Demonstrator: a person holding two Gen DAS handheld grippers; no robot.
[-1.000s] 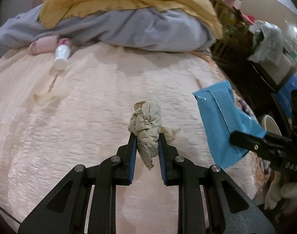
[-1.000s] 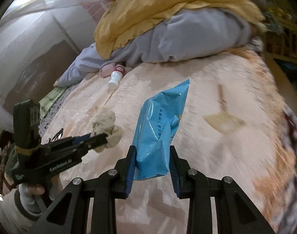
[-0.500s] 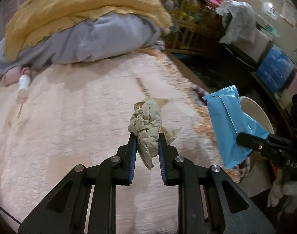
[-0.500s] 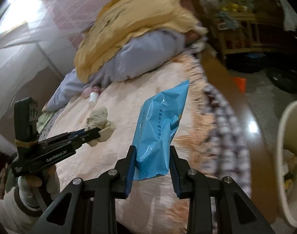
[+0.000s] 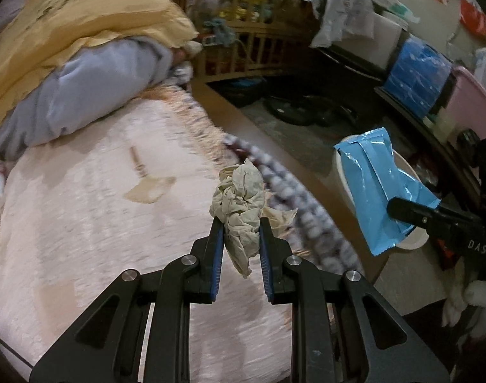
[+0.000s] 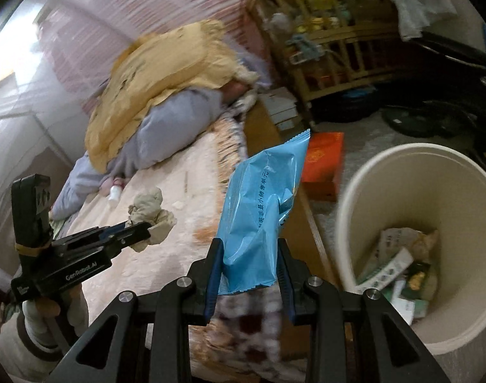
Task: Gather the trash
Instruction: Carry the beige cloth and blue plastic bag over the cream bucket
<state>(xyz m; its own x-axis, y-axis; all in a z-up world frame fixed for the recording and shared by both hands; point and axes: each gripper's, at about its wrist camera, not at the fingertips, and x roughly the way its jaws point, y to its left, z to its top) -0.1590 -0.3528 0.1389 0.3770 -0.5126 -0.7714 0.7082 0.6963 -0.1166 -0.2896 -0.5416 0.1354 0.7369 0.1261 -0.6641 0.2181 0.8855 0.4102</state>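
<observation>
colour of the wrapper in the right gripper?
Light blue wrapper, dark printed text; clearest in the right wrist view.

bin [image 6: 386,166] mouth open, bed edge [image 6: 243,146] beside

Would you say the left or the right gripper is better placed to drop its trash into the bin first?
Right. The right gripper, shut on the blue wrapper, is beside the cream bin. The left gripper, clamping the crumpled tissue, hangs over the bed.

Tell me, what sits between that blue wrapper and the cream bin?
Nothing solid: in the right wrist view only the bed's wooden edge and bare floor separate the blue wrapper, held in the right gripper, from the cream bin.
</observation>
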